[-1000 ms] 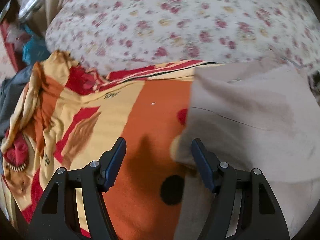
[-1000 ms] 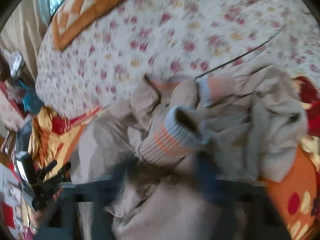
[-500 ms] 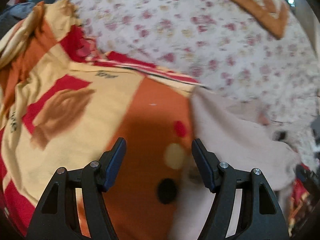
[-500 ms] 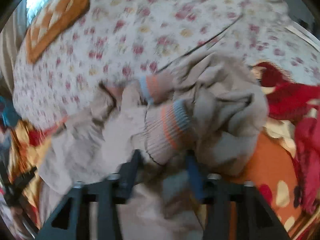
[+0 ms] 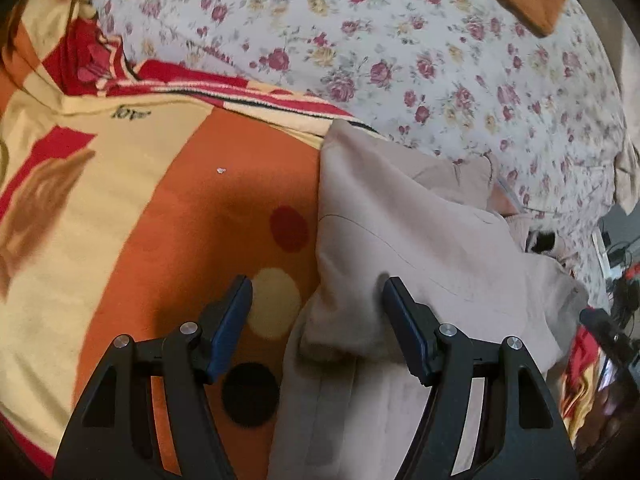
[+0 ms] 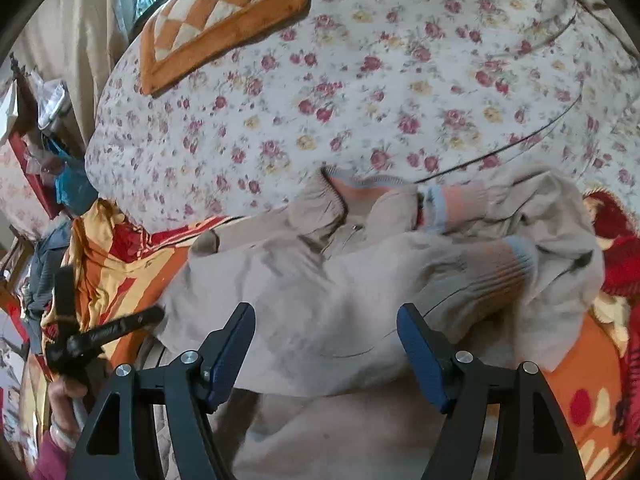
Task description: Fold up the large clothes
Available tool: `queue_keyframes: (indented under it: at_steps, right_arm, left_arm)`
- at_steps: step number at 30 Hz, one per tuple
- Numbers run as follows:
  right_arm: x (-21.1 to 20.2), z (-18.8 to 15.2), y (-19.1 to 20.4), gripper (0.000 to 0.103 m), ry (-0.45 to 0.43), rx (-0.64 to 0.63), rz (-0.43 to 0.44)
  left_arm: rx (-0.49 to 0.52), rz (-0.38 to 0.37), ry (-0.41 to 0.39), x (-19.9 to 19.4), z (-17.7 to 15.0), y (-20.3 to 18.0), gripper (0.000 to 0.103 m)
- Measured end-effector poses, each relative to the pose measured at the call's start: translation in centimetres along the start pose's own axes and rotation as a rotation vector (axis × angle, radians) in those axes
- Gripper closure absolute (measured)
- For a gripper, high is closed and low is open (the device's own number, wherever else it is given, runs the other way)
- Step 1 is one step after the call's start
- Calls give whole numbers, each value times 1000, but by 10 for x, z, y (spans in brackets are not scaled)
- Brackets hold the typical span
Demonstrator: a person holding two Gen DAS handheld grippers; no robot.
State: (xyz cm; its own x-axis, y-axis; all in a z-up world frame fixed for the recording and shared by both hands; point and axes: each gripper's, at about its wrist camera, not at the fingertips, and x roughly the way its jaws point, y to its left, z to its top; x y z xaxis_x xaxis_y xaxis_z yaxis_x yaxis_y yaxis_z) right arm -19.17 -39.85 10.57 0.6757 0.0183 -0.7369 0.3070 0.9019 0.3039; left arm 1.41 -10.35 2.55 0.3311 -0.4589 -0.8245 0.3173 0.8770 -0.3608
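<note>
A beige jacket (image 6: 320, 280) with striped knit cuffs (image 6: 508, 264) lies crumpled on an orange, yellow and red blanket (image 5: 180, 220). My right gripper (image 6: 326, 332) hovers over the jacket's body. Its jaws are opening and nothing is pinched between them. One cuffed sleeve lies flopped across the jacket to the right. My left gripper (image 5: 318, 308) is open over the jacket's (image 5: 420, 240) left edge, one finger above the blanket and one above the cloth, neither pressing. In the right wrist view the left gripper (image 6: 100, 332) shows at the far left, held by a hand (image 6: 60, 396).
A floral bedsheet (image 5: 400, 60) covers the bed behind the jacket. An orange checkered cushion (image 6: 224, 12) lies at the far end by a window. Red fabric (image 6: 616, 248) bunches at the right. Clutter and bags (image 6: 68, 184) stand beside the bed on the left.
My right gripper's jaws have spread, and the cuffed sleeve that was between them now lies off to the right on the jacket. The left view has swung and rolled, its jaws unchanged.
</note>
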Motion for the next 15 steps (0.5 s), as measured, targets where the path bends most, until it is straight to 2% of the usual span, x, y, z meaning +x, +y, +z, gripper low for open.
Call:
queue_keyframes:
  at_steps: [7, 8, 9, 10, 12, 15]
  right_arm:
    - [29, 11, 31, 32, 47, -62, 35]
    - [33, 10, 34, 32, 55, -56, 50]
    - [38, 8, 37, 32, 64, -50, 67]
    - [44, 5, 39, 32, 79, -44, 79]
    - [53, 2, 45, 32, 99, -47, 85]
    - [68, 8, 64, 32, 120, -89, 86]
  left_arm:
    - [83, 28, -14, 9, -6, -7, 36]
    - [90, 26, -18, 10, -6, -8, 46]
    - [99, 23, -22, 10, -5, -10, 68]
    - [101, 13, -15, 12, -4, -11, 80]
    - [77, 1, -15, 10, -3, -10, 89]
    - [32, -13, -18, 2, -3, -3, 91]
